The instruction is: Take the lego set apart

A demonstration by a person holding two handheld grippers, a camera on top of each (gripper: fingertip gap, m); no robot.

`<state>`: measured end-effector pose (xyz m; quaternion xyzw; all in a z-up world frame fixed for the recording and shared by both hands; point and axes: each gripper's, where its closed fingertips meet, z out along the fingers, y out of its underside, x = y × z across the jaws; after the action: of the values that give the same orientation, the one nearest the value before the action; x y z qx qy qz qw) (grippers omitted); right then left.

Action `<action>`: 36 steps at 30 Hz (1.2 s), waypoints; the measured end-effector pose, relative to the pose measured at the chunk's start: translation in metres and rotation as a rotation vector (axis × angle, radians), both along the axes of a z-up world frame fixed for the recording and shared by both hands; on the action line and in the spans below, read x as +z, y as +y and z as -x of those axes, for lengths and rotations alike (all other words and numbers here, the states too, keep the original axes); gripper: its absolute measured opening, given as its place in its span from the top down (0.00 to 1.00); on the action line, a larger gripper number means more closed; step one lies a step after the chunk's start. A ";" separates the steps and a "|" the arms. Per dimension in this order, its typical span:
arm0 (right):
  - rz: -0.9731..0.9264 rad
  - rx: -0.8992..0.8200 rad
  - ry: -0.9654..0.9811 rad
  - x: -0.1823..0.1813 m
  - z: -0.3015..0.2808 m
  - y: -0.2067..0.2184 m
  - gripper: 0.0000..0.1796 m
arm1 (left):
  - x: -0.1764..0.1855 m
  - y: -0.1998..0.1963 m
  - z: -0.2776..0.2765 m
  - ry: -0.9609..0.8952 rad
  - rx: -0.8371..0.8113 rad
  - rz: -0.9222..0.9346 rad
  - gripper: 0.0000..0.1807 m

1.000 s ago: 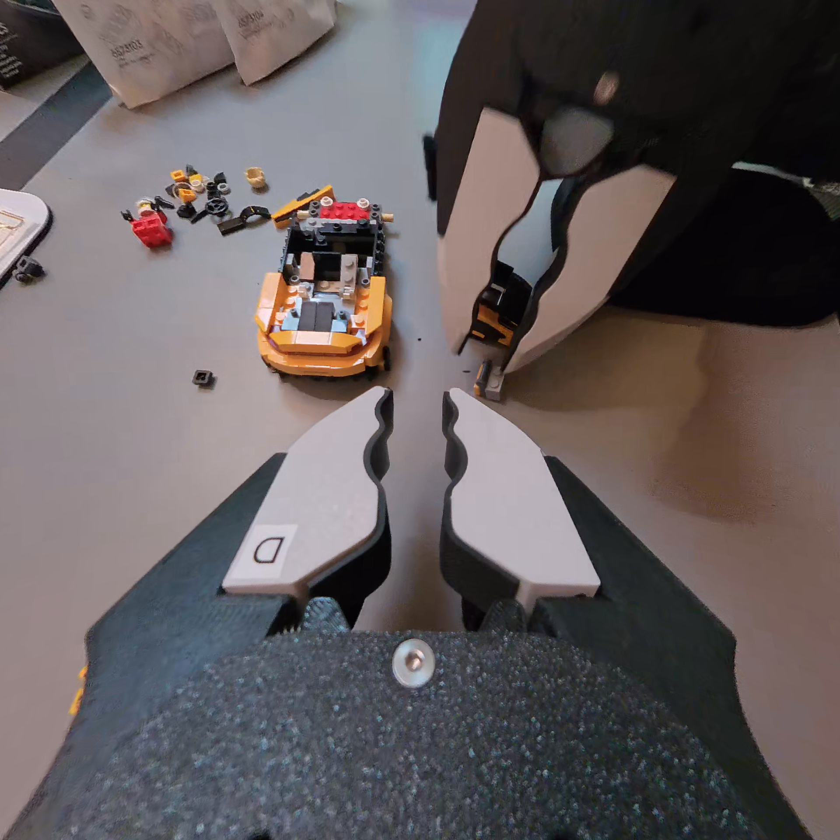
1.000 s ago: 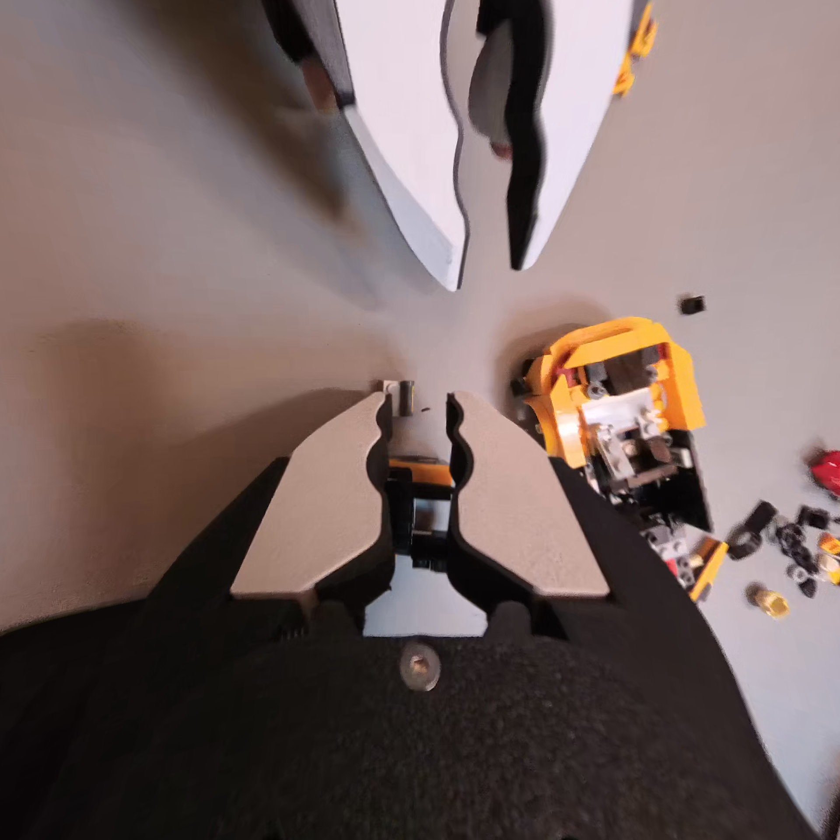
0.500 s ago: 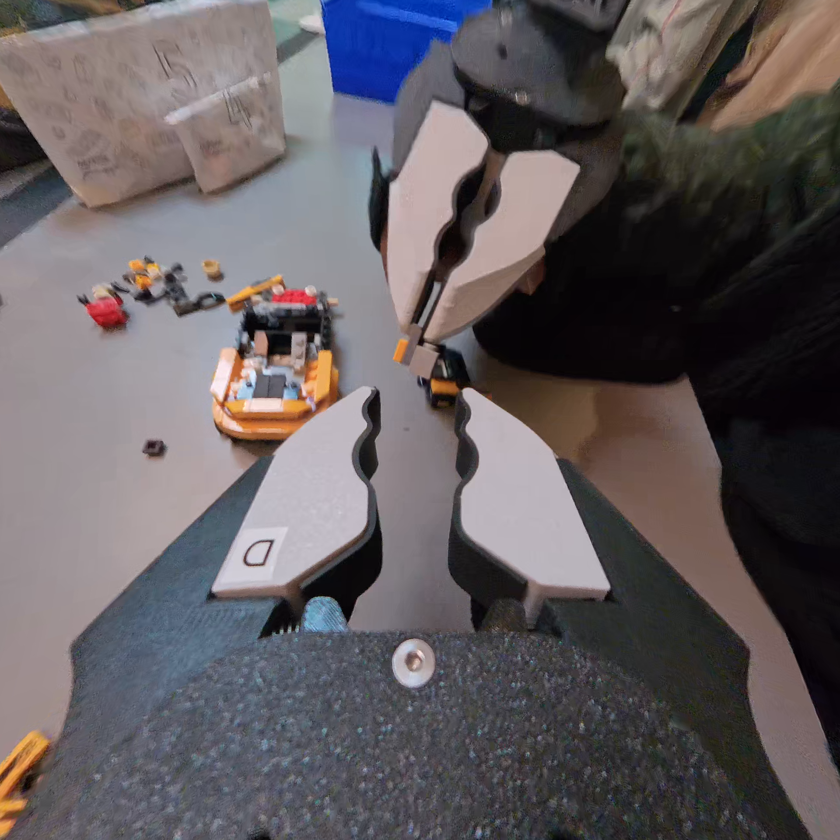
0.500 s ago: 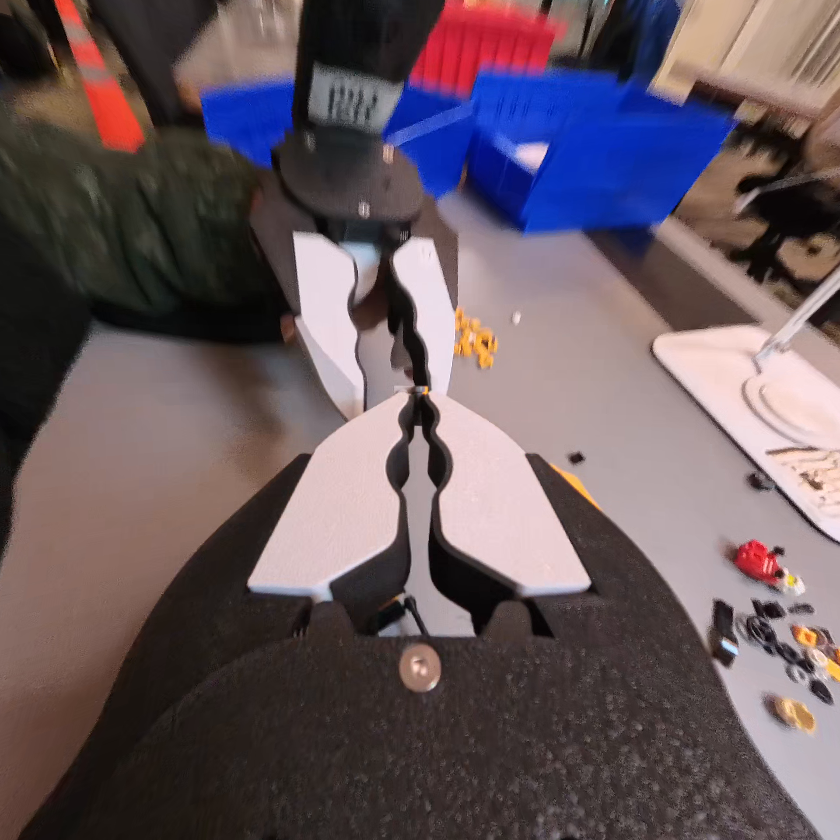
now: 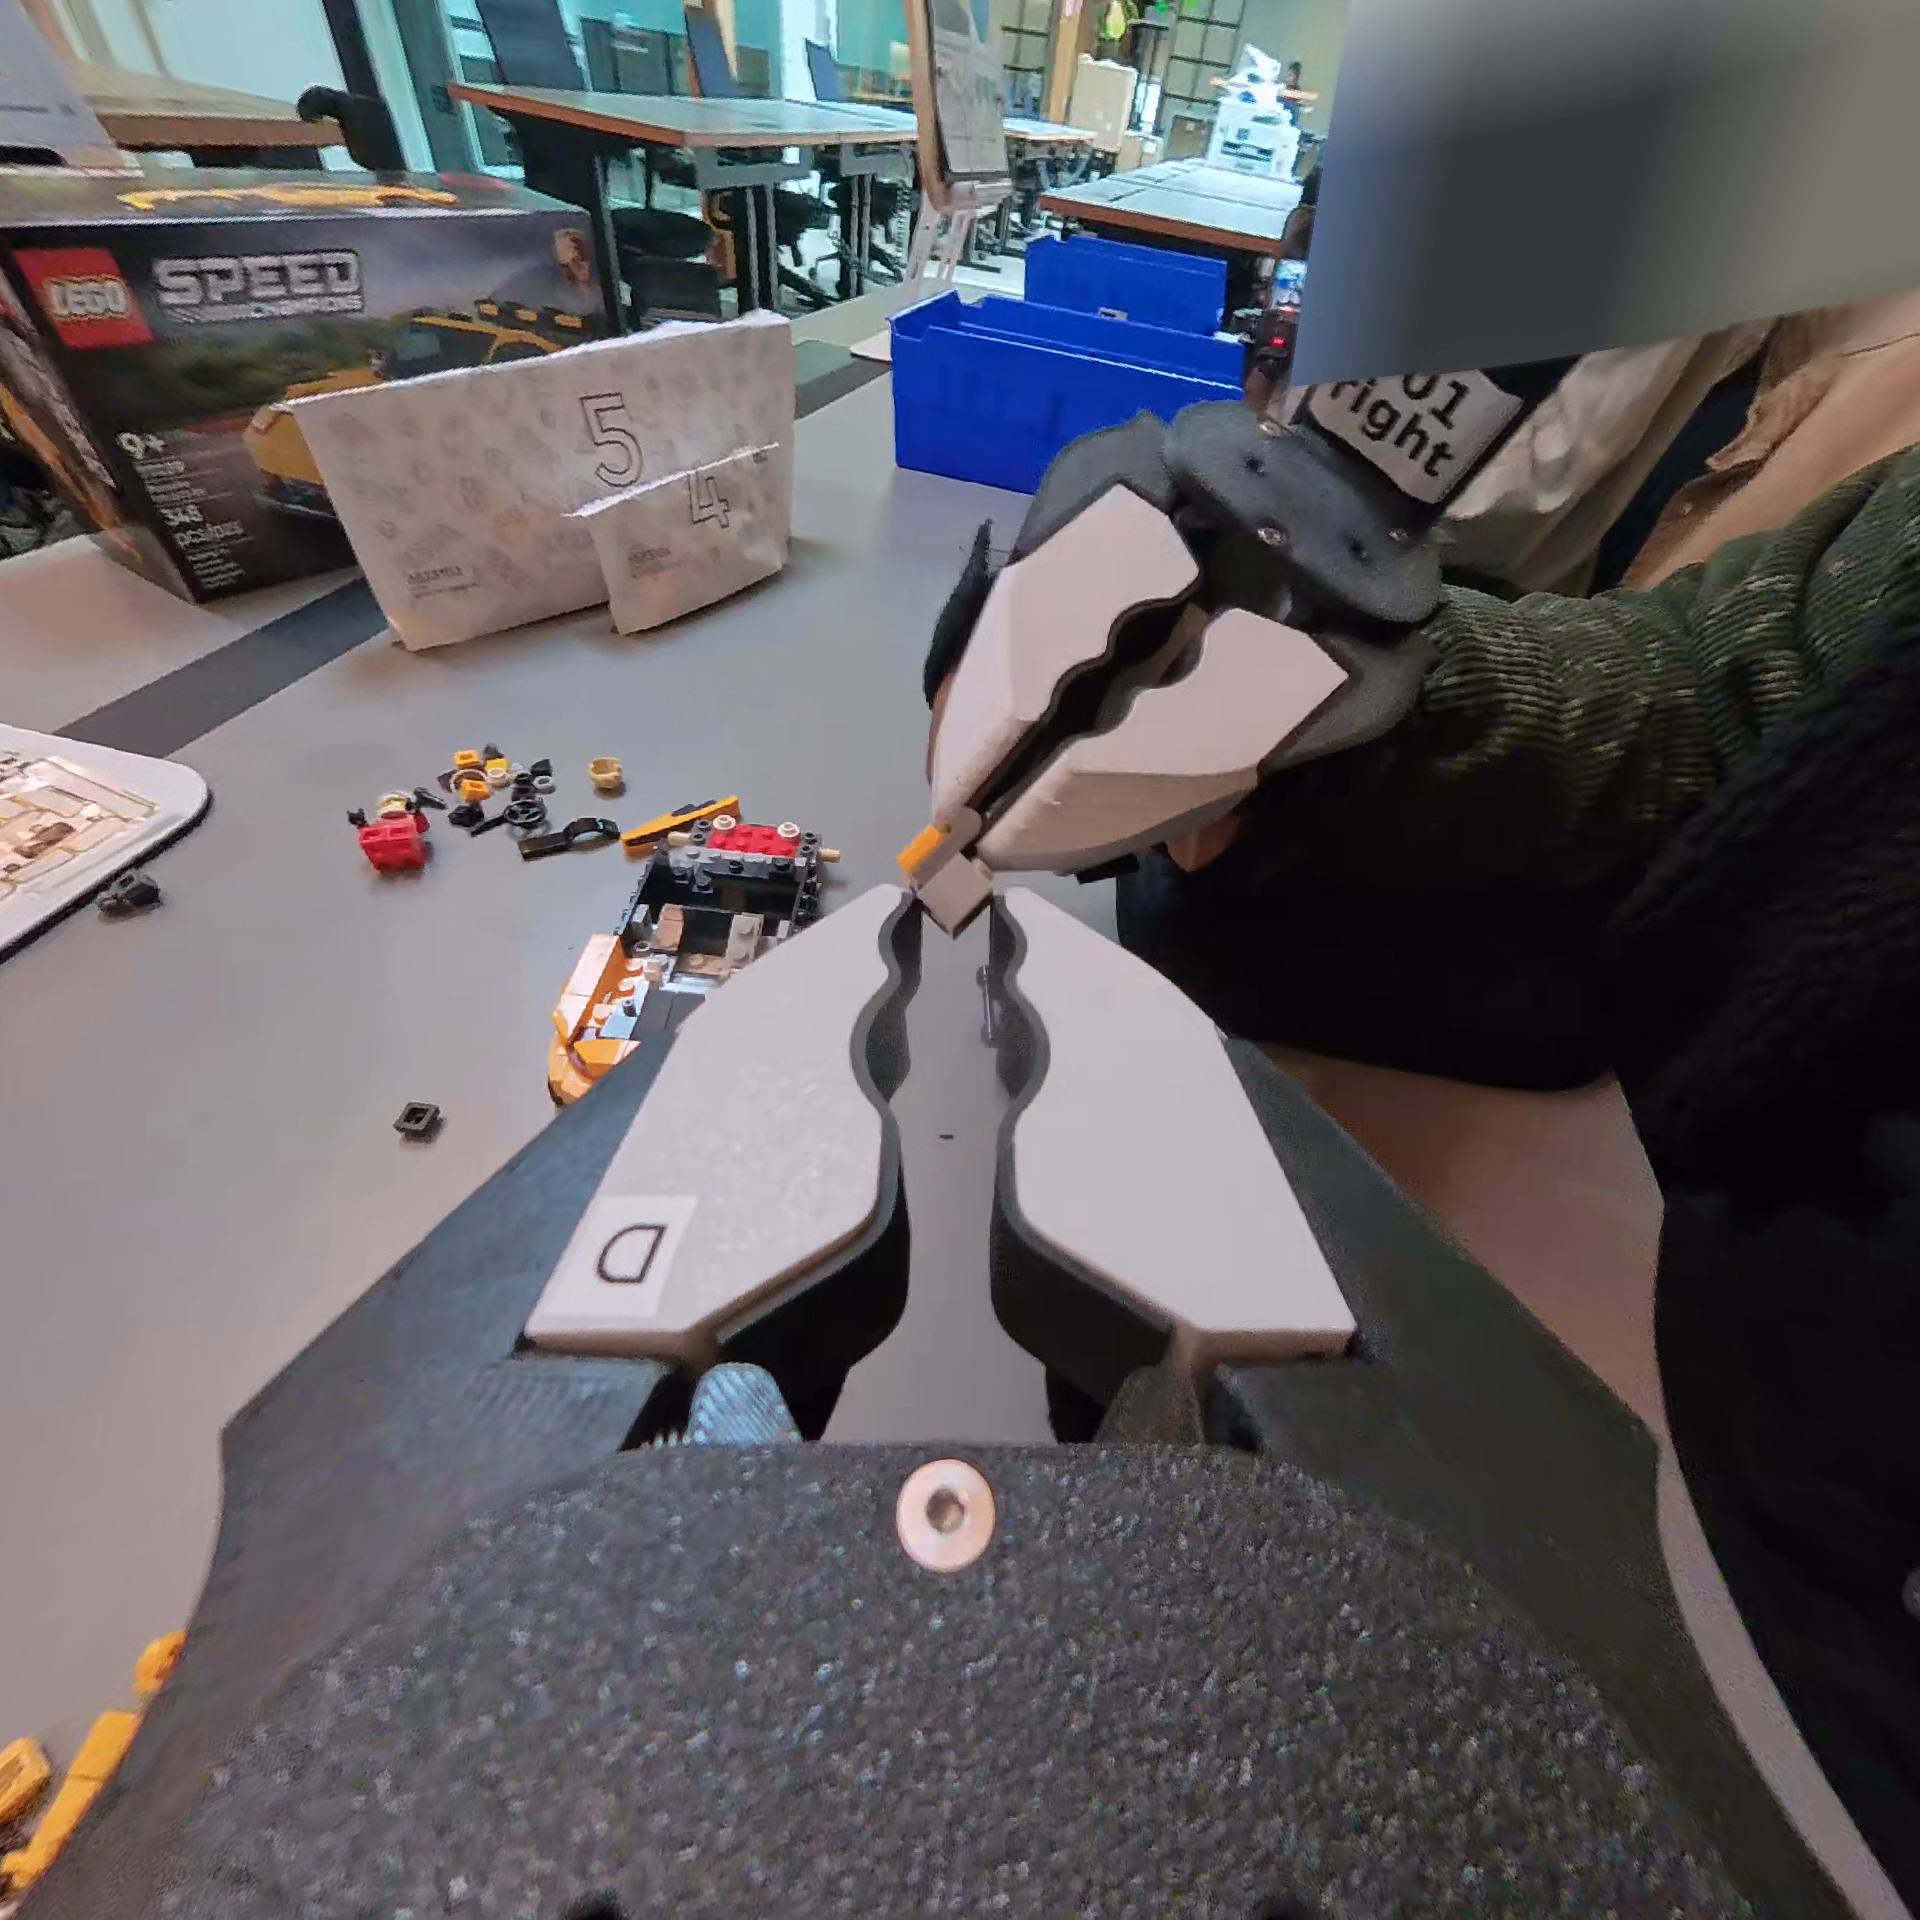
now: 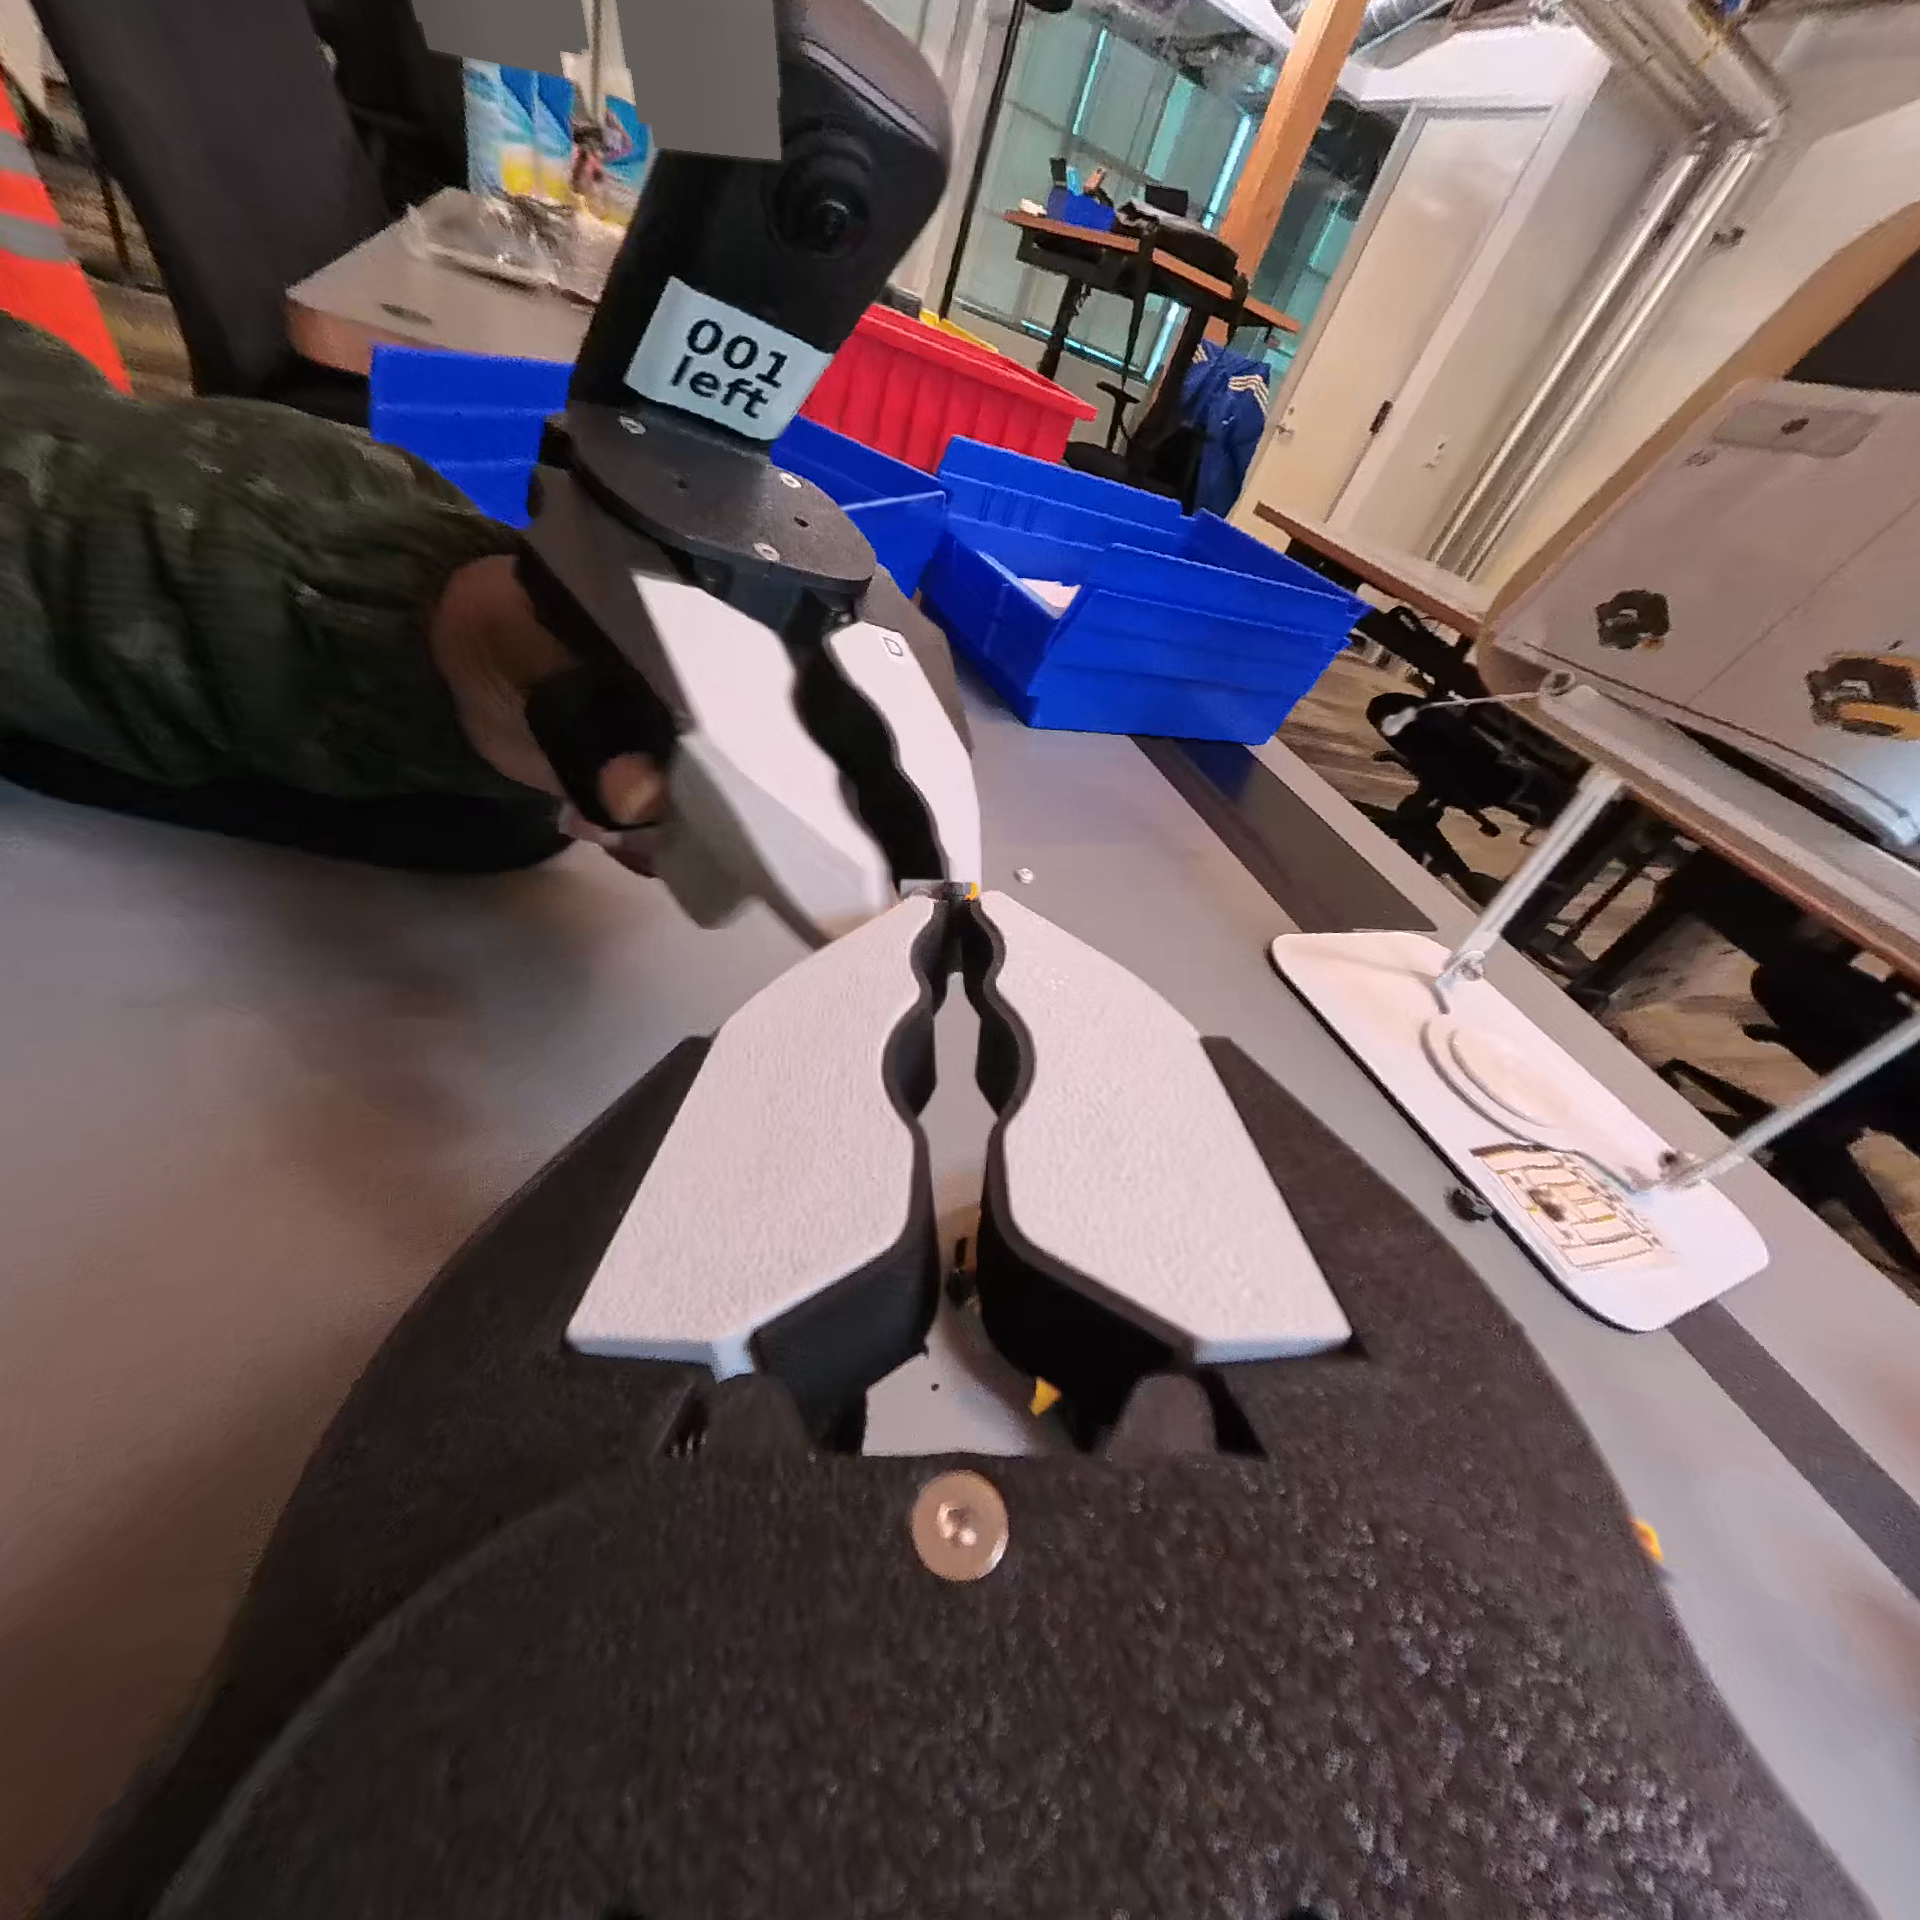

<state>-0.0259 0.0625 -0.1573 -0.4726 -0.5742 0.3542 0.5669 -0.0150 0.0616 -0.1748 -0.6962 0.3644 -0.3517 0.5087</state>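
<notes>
The left gripper (image 5: pixel 945 920) stands narrowly apart, tips around the grey-and-orange piece (image 5: pixel 948 878) pinched by the right gripper (image 5: pixel 961 831) at 12 o'clock. Light, stiff, slippery; grip the grey block's flat sides. The car (image 5: pixel 686 935) sits at 10 o'clock.

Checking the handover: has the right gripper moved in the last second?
Yes. The right gripper rose from the table beside the orange car and now hangs above it, shut on a small grey-orange piece at the left gripper tips.
</notes>
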 end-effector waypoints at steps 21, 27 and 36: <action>0.205 0.035 0.086 0.012 -0.025 0.017 0.99 | -0.021 -0.023 -0.007 0.281 -0.144 -0.183 0.95; 0.197 0.122 0.026 -0.002 -0.021 0.003 0.99 | -0.062 -0.026 0.002 0.485 -0.212 -0.155 0.95; 0.188 0.085 -0.027 -0.016 -0.017 0.009 0.99 | -0.070 -0.009 0.037 0.673 -0.125 -0.218 0.95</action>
<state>-0.0088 0.0711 -0.1738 -0.5037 -0.5656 0.4237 0.4969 -0.0522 0.0528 -0.2444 -0.6912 0.5886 -0.0922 0.4089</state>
